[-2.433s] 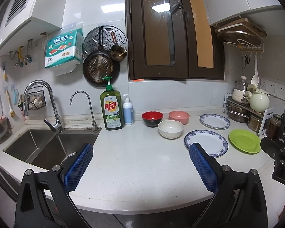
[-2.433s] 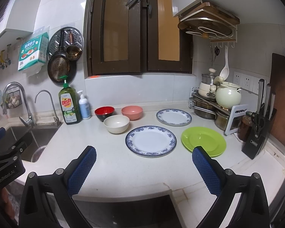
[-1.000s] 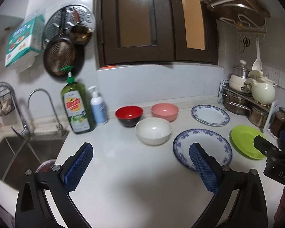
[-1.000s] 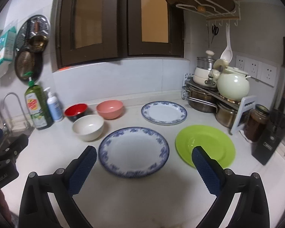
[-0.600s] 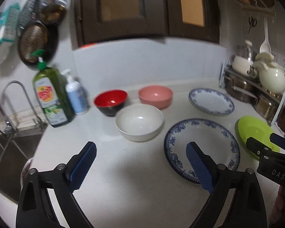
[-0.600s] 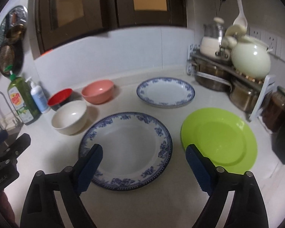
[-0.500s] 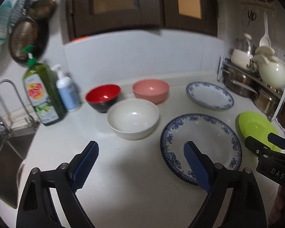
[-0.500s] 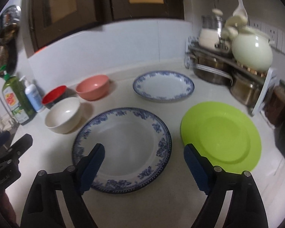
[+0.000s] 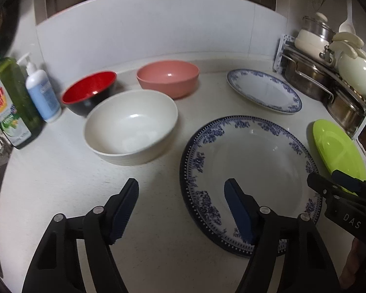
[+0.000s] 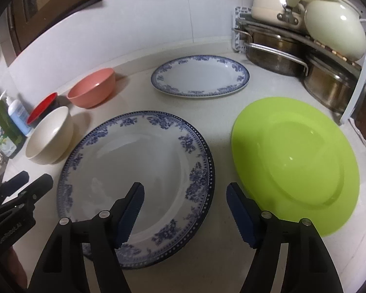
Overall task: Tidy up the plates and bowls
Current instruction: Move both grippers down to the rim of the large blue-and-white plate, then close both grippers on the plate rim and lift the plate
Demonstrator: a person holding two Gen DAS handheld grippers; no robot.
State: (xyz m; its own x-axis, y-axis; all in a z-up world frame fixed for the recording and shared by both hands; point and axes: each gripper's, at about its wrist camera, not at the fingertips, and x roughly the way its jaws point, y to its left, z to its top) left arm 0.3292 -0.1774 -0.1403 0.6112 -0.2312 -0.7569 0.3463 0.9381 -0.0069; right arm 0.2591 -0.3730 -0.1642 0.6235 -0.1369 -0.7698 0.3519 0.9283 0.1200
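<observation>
A large blue-rimmed plate [image 9: 253,161] [image 10: 144,161] lies at the middle of the white counter [image 9: 61,183]. My left gripper [image 9: 181,207] is open, low over the plate's left rim, one finger outside the plate and one over it. My right gripper [image 10: 185,210] is open over the same plate's right rim. Right of it lies a green plate [image 10: 295,156] [image 9: 339,151]. A smaller blue-rimmed plate [image 10: 200,78] [image 9: 263,90] is behind. A white bowl [image 9: 131,127] [image 10: 51,134], a red bowl [image 9: 90,92] [image 10: 42,109] and a pink bowl [image 9: 168,78] [image 10: 92,88] stand to the left.
A green dish soap bottle [image 9: 7,102] and a white pump bottle [image 9: 42,92] stand at the far left by the tiled wall. A rack with steel pots [image 10: 275,46] and a cream pot [image 10: 334,29] fills the back right corner.
Both grippers have come forward and down, close over the large blue-rimmed plate. Their jaws have narrowed but are still open. The dishes have not moved.
</observation>
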